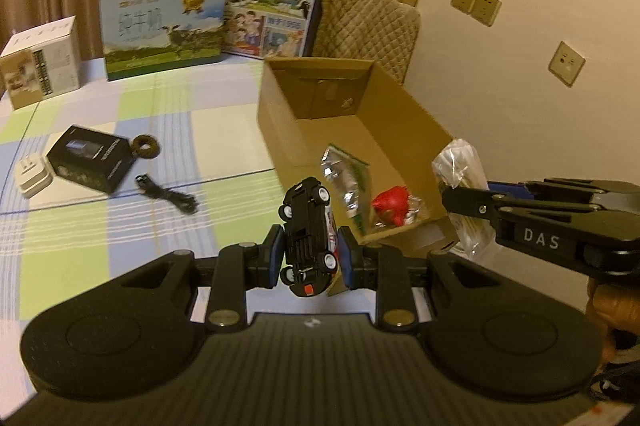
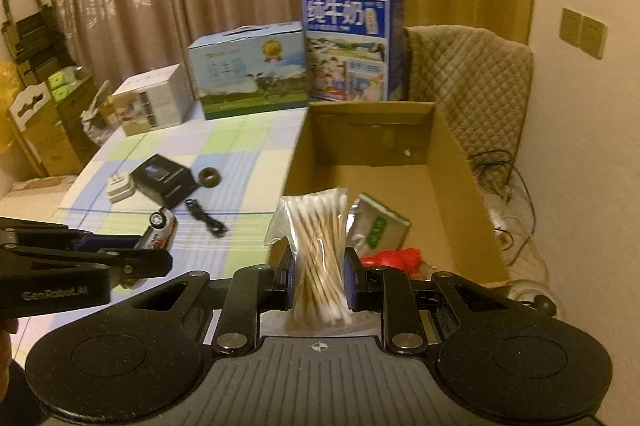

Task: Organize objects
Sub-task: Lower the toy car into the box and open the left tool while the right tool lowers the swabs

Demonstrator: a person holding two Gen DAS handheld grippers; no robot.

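My left gripper is shut on a black toy car, held nose-up near the front left corner of the open cardboard box. My right gripper is shut on a clear bag of cotton swabs, held at the box's near edge. The swab bag also shows in the left wrist view. Inside the box lie a silver-green packet and a red object. The left gripper's side shows in the right wrist view.
On the checked tablecloth lie a black box, a white plug, a brown ring, a black cable and a battery pack. Milk cartons and a white box stand at the back. A padded chair stands behind the box.
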